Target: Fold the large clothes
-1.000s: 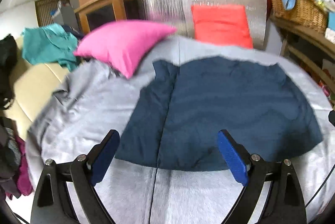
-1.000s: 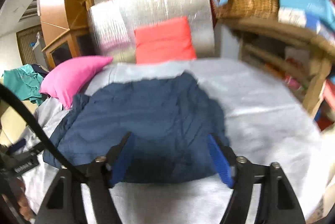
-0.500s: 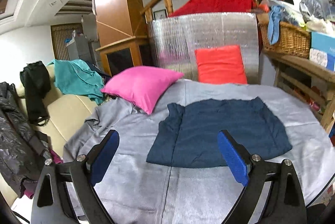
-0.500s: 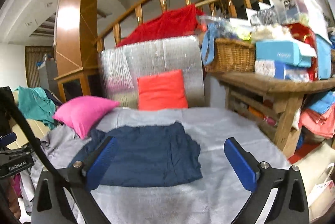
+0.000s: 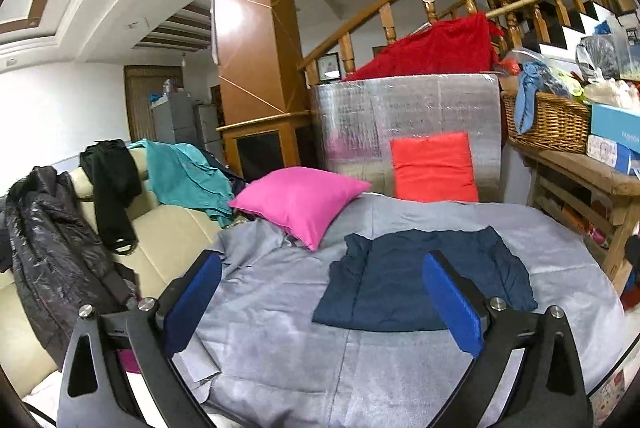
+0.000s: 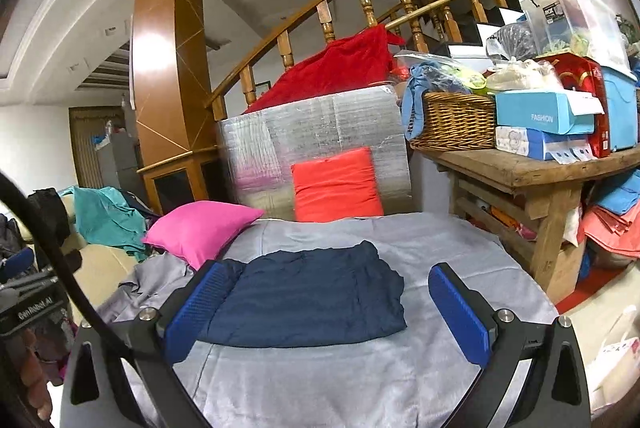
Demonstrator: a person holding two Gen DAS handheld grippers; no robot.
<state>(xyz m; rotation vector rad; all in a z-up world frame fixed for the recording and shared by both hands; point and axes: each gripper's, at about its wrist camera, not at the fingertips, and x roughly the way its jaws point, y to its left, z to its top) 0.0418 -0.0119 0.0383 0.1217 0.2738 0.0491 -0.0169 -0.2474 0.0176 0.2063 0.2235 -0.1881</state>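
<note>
On the grey sheet [image 5: 280, 308] lies the folded navy garment [image 5: 420, 284] — apparently trousers — both tools, left [image 5: 322, 304] and right [image 6: 326, 312], wide open, empty.

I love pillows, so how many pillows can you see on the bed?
2. The pink pillow lies at the left edge of the grey sheet. The orange-red pillow stands at the back against the silver panel. Clothes piled nearby could hide more.
</note>
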